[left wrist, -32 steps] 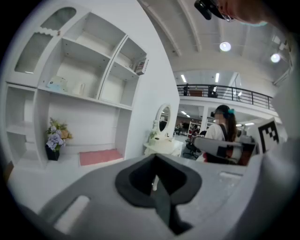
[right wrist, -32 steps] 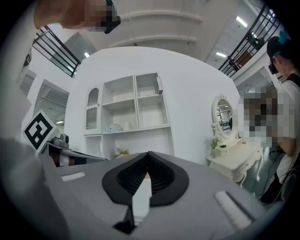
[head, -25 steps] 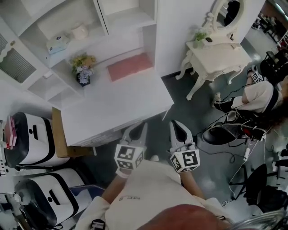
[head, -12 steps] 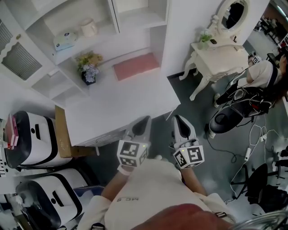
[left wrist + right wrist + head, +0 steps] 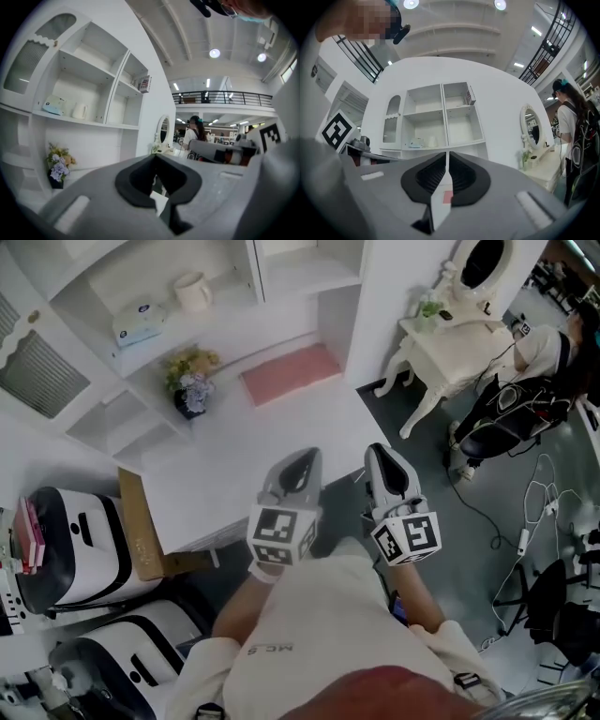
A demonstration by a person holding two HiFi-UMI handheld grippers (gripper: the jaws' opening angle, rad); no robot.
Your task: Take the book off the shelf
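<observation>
The book (image 5: 144, 84) stands in the top right compartment of the white shelf unit (image 5: 93, 89); in the right gripper view the book (image 5: 469, 96) shows in that same spot. The head view cuts that compartment off. My left gripper (image 5: 302, 457) hovers over the front edge of the white desk (image 5: 234, 465), its jaws together and empty (image 5: 154, 157). To its right, my right gripper (image 5: 384, 454) hangs just off the desk's corner. Its jaws are opening, with a narrow slit and nothing between them (image 5: 446, 153). Both point at the shelf from well away.
On the desk lie a pink mat (image 5: 291, 373) and a flower vase (image 5: 192, 385). A mug (image 5: 192, 290) and a tissue box (image 5: 141, 322) sit on a lower shelf. A white dressing table (image 5: 450, 329) and a person (image 5: 548, 343) are at the right; white machines (image 5: 75, 540) at the left.
Both grippers have moved forward and up toward the desk edge. The head view has swung so the shelf sits nearer. The person at the right has walked further back.
</observation>
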